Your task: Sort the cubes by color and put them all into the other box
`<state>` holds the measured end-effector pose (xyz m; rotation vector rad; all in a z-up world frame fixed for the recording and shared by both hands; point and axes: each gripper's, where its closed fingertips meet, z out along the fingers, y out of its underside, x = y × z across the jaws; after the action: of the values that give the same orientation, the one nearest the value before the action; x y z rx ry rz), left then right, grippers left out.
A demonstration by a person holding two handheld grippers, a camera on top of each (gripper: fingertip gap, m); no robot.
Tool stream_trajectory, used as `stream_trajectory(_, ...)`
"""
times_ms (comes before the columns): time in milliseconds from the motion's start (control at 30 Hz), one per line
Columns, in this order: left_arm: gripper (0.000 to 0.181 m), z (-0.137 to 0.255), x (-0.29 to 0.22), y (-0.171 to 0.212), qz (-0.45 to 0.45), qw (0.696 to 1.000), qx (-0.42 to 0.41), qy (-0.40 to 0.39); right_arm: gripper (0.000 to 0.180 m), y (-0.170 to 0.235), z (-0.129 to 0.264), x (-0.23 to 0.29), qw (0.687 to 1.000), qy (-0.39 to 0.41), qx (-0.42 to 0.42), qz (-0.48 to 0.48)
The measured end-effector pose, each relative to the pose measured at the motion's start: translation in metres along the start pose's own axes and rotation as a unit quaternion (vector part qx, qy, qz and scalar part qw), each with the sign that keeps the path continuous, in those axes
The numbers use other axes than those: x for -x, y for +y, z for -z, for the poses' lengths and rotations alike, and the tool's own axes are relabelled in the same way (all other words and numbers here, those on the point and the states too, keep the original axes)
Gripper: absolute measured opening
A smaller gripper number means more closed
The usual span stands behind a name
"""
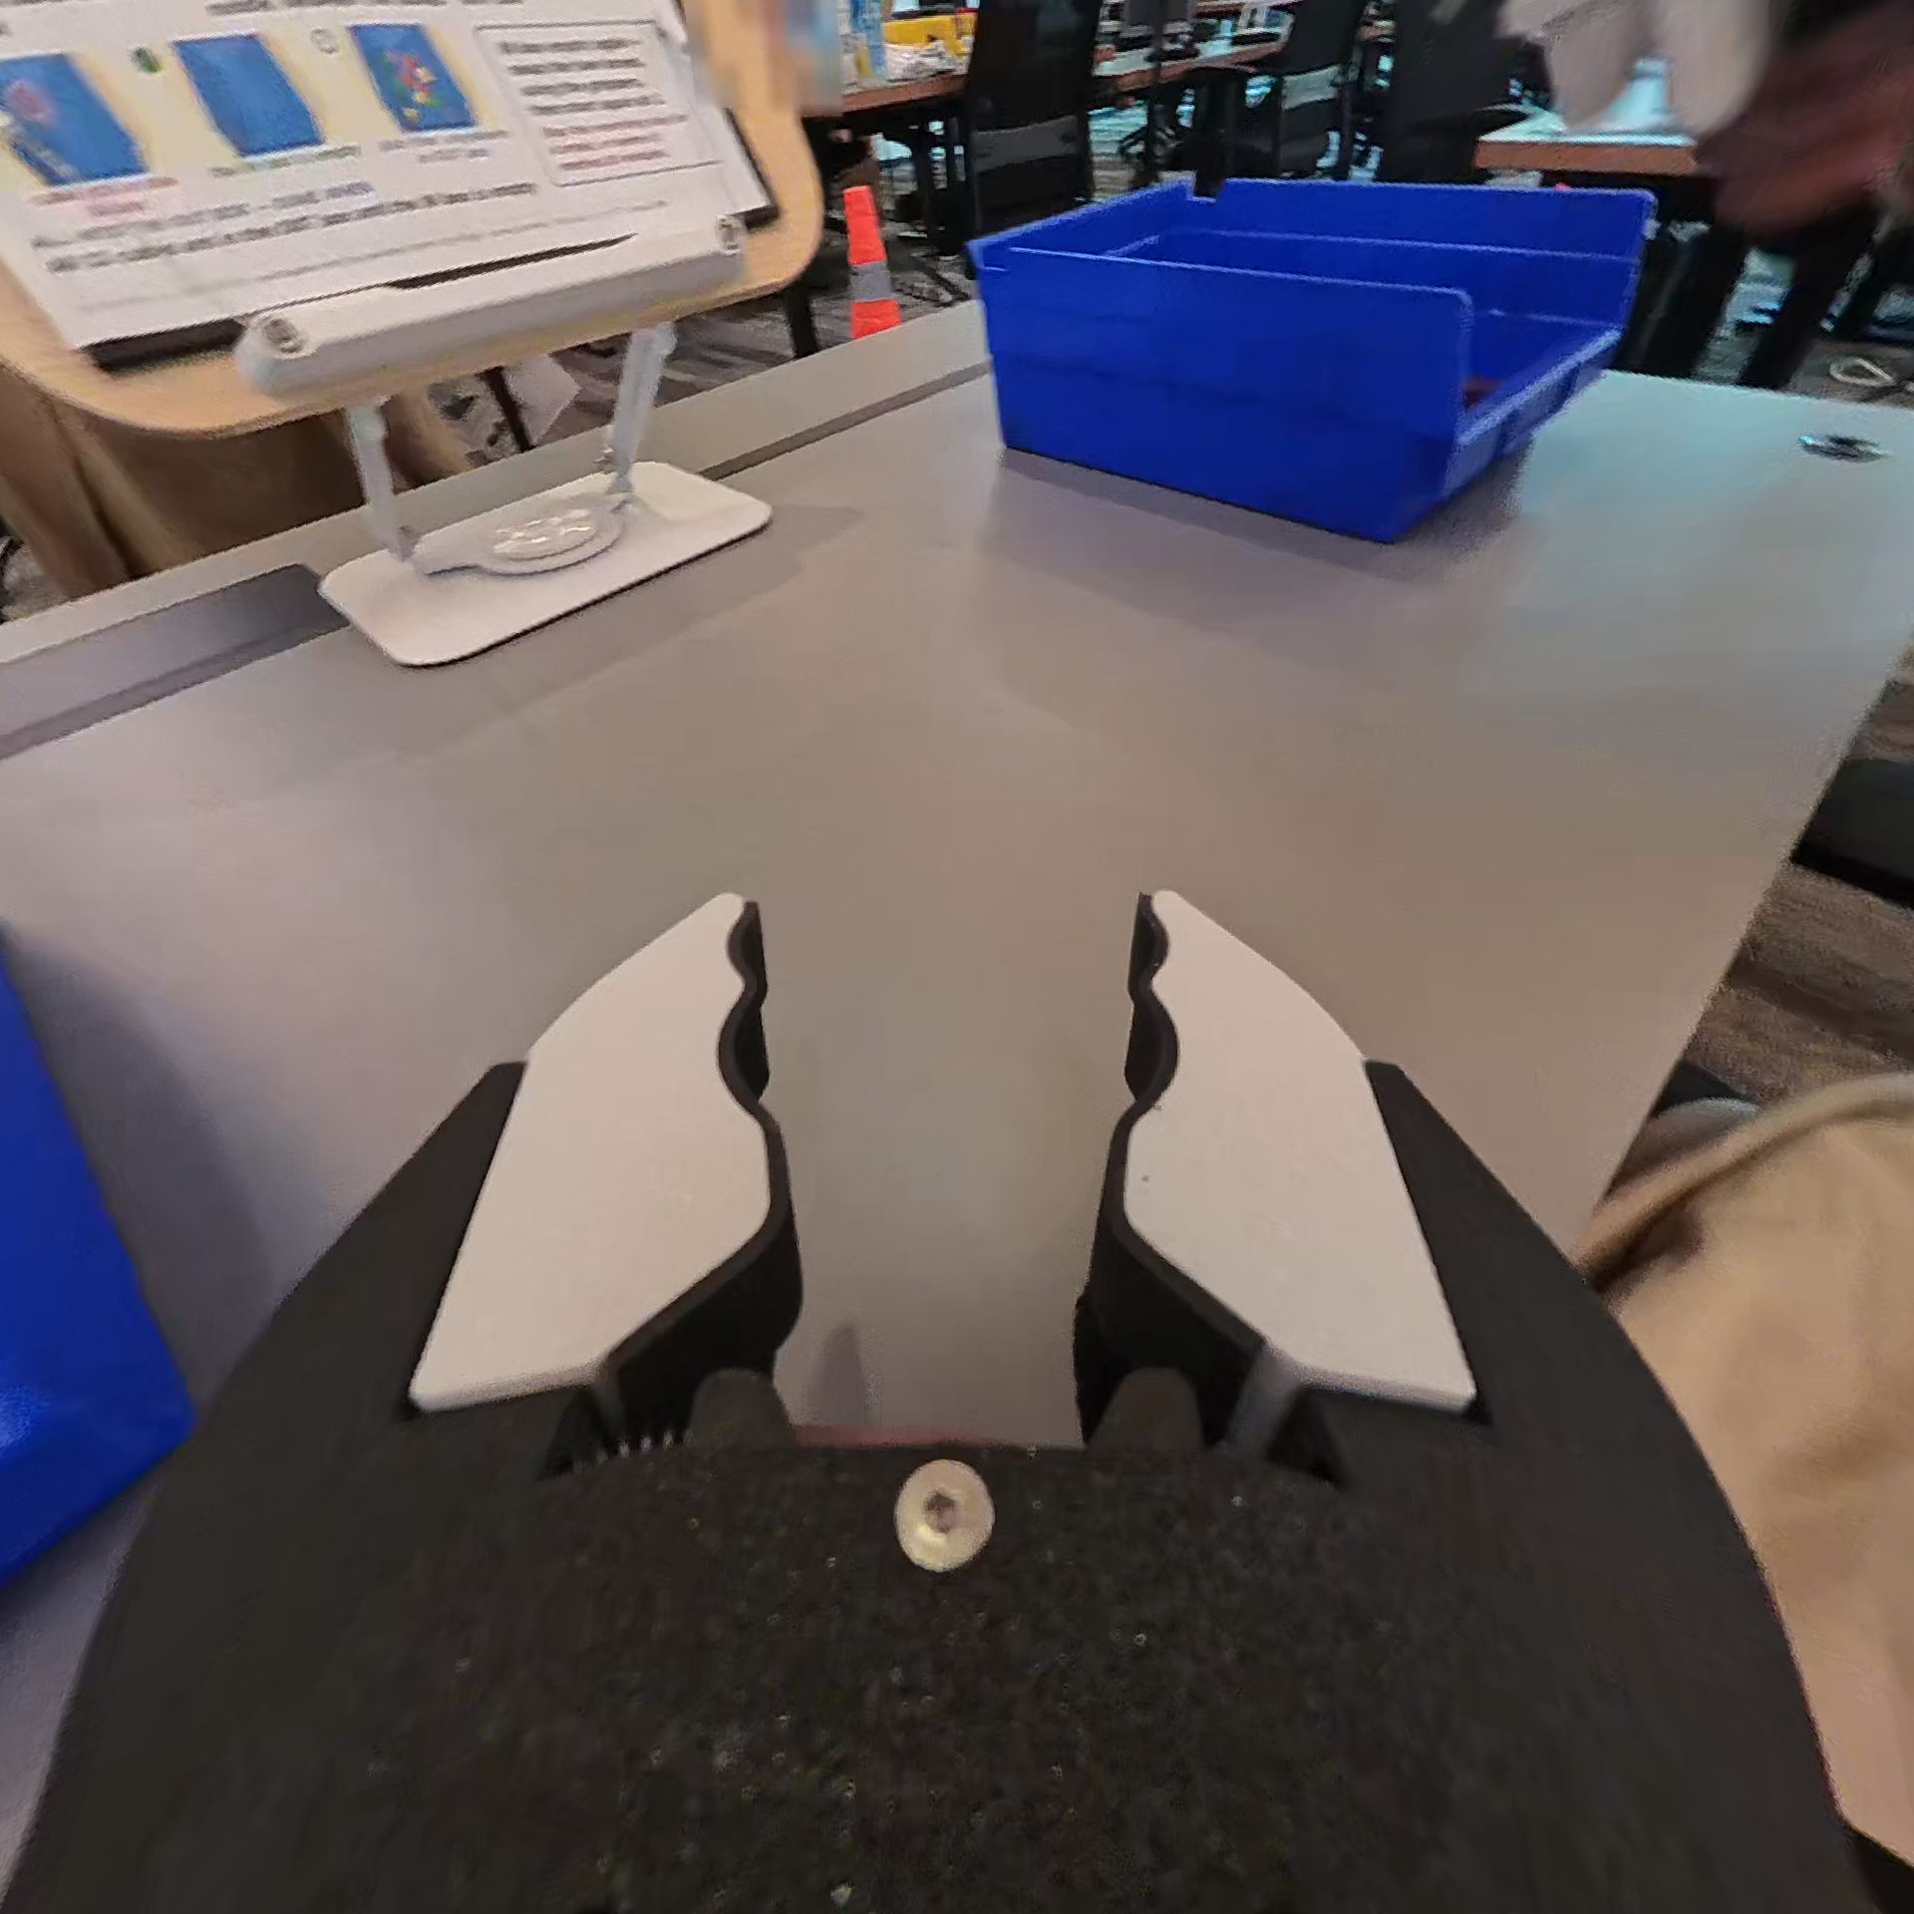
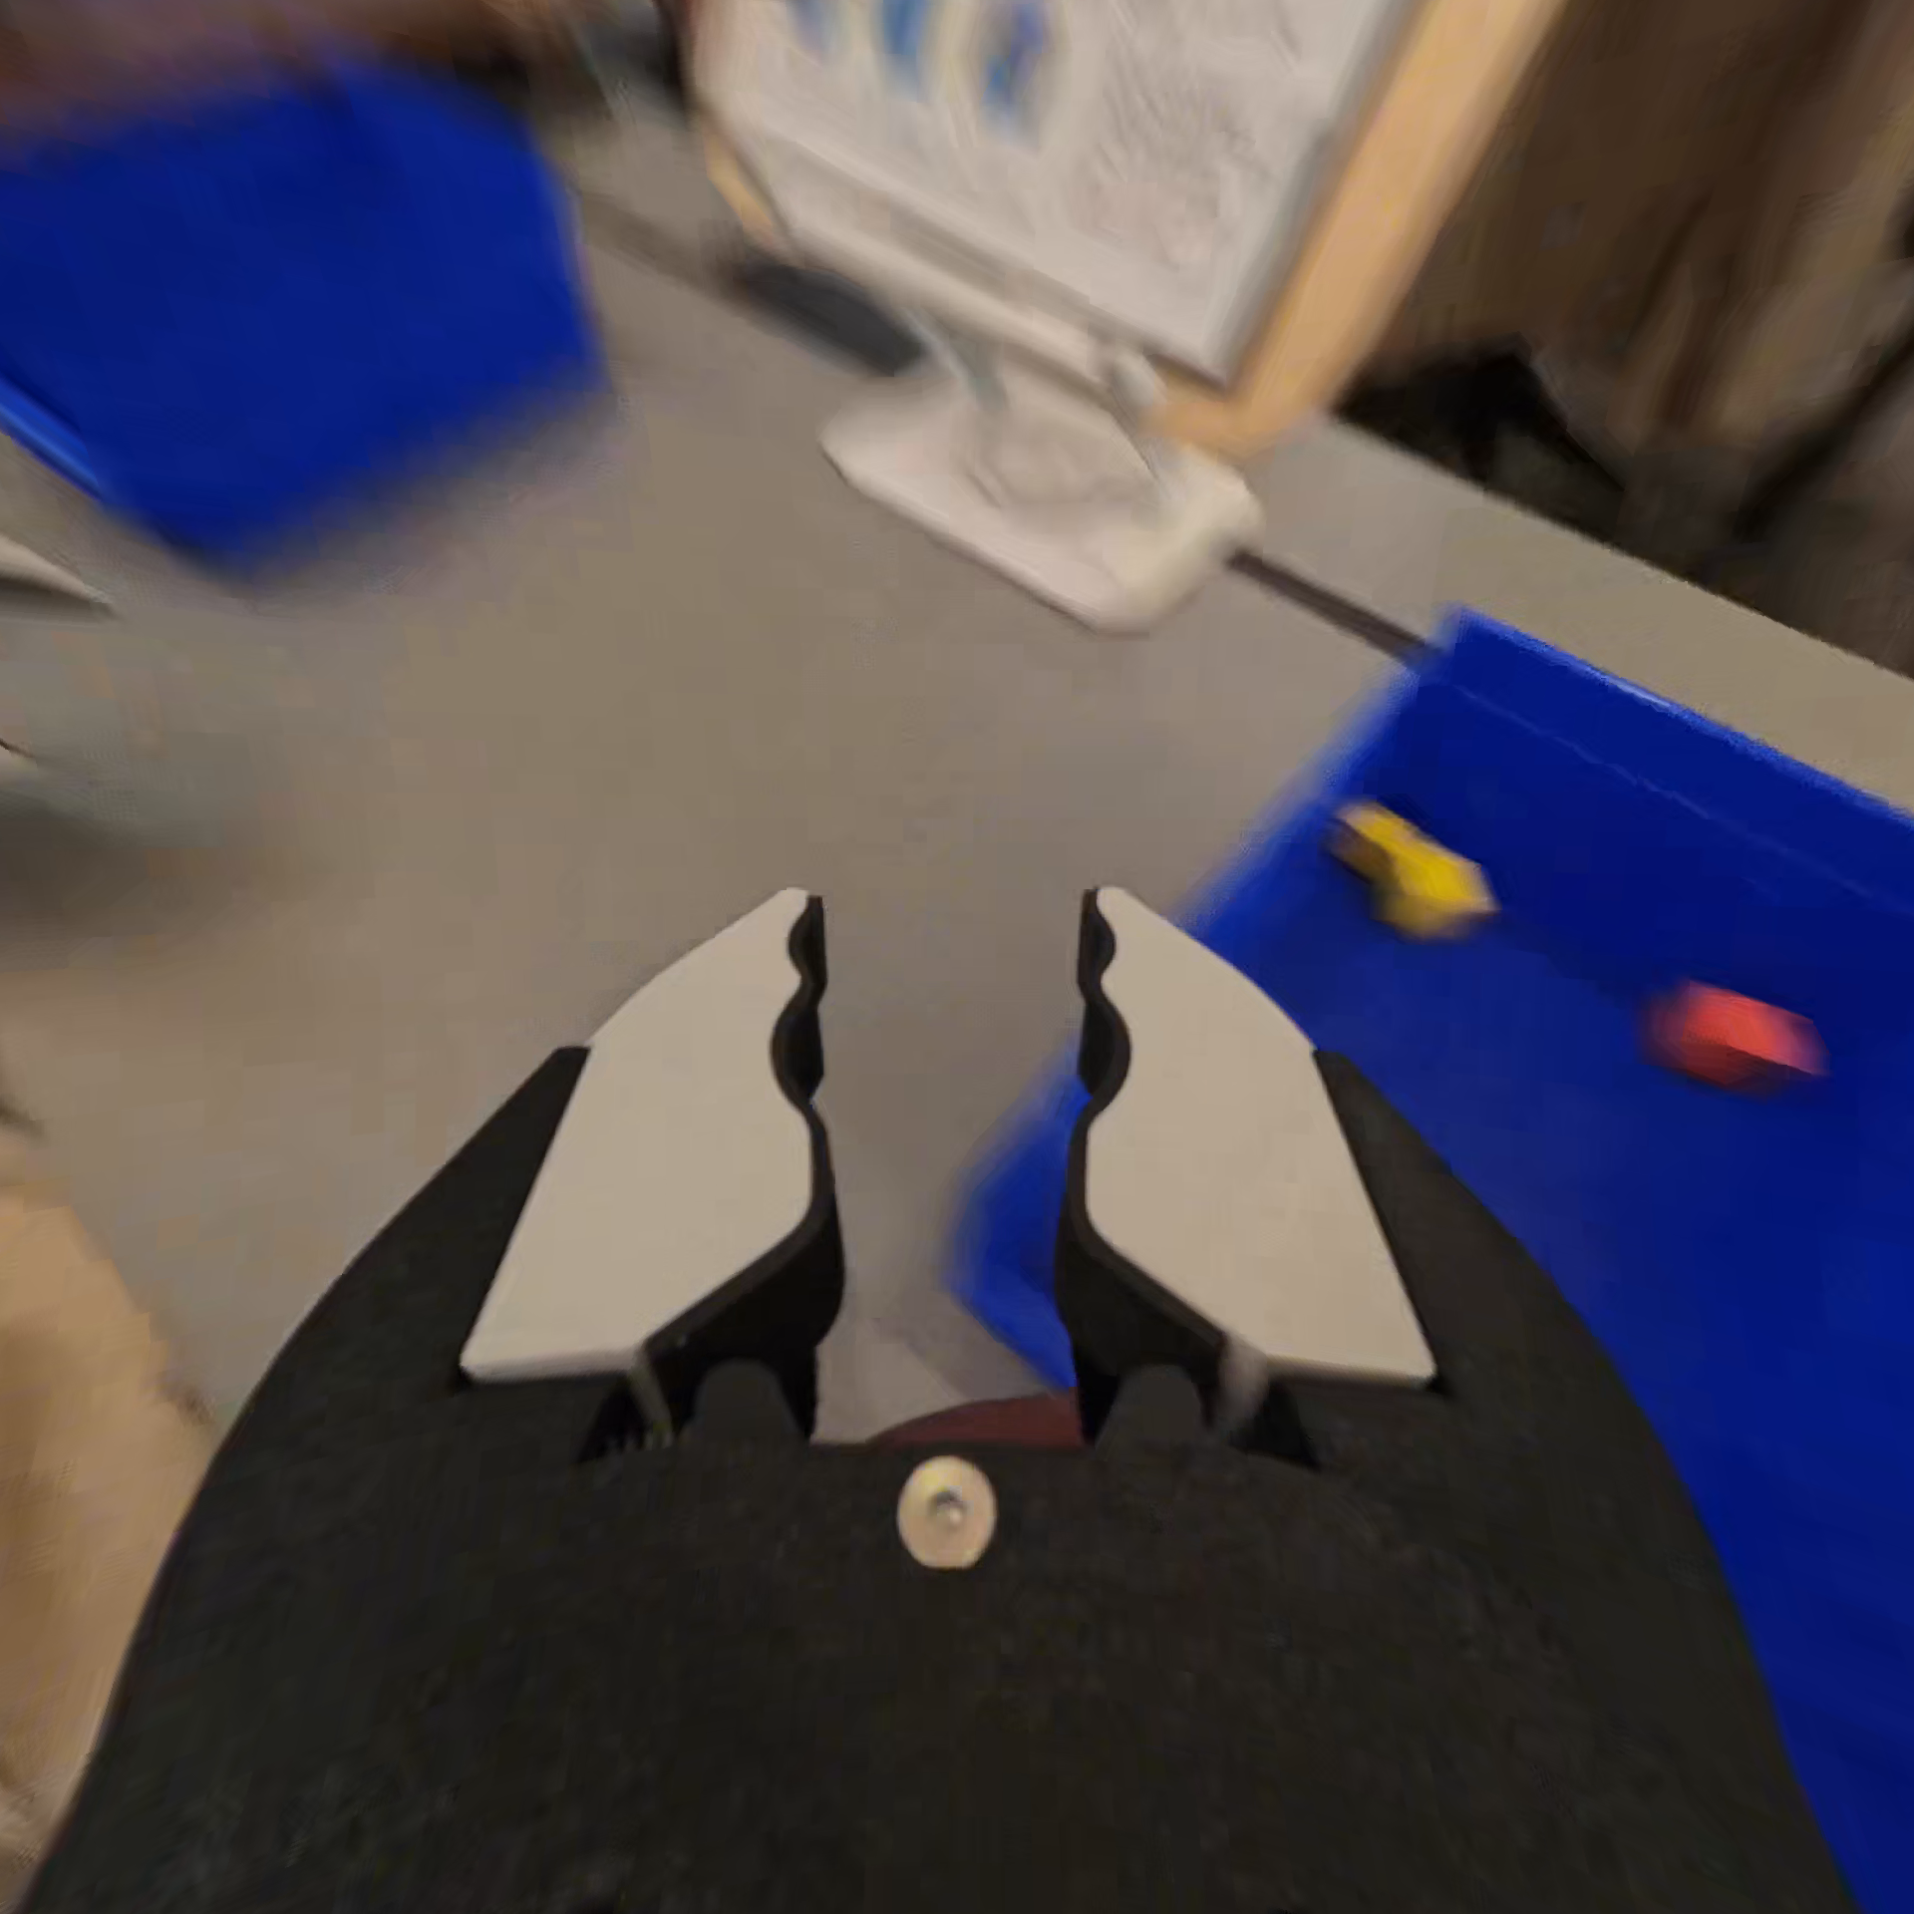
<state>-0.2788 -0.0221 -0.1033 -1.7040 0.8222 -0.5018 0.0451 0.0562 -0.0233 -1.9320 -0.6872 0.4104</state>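
Note:
In the left wrist view my left gripper [image 1: 948, 911] is open and empty above the grey table [image 1: 932, 746]. A blue divided box [image 1: 1295, 352] stands far ahead to the right; a bit of red shows inside it. A second blue box edge [image 1: 62, 1274] shows at the left. In the blurred right wrist view my right gripper [image 2: 951, 906] is open and empty, over the table just left of a blue box [image 2: 1616, 1191]. That box holds a yellow cube [image 2: 1414, 870] and a red cube [image 2: 1735, 1036]. Another blue box [image 2: 280, 311] is at the upper left.
A white stand holding an instruction sheet [image 1: 394, 135] rests on a flat base [image 1: 549, 559] at the table's back; it also shows in the right wrist view [image 2: 1046, 487]. A beige sleeve [image 1: 1781, 1450] is at the right. An orange cone [image 1: 868, 269] and chairs stand beyond the table. About 35 cm separates my left fingertips from my right.

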Motion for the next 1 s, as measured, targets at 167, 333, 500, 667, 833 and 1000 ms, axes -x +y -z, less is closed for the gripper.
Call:
stream_trajectory(167,0.063,0.003,0.022,0.004,0.067,0.997,0.004,-0.042,0.045,0.017,-0.017,0.123,0.955,-0.099,-0.202,-0.193)
stream_trajectory(333,0.062,0.007,0.022,0.01,0.081,0.996,0.012,-0.038,0.043,0.051,-0.027,0.18,0.953,-0.15,-0.172,-0.199)
stream_trajectory(500,0.064,0.012,0.023,0.014,0.082,0.995,0.029,-0.039,0.041,0.06,-0.027,0.181,0.971,-0.118,-0.156,-0.139)
stream_trajectory(667,0.065,0.06,0.067,-0.011,0.09,0.992,0.042,-0.079,0.04,0.065,-0.027,0.191,0.967,-0.149,-0.138,-0.151)
stream_trajectory(833,0.064,0.096,0.171,0.011,0.086,0.958,0.217,-0.168,0.039,0.065,-0.027,0.195,0.976,-0.138,-0.13,-0.107)
stream_trajectory(1000,0.057,0.065,0.216,0.062,0.124,0.91,0.378,-0.113,0.037,0.065,-0.028,0.203,0.971,-0.168,-0.124,-0.121)
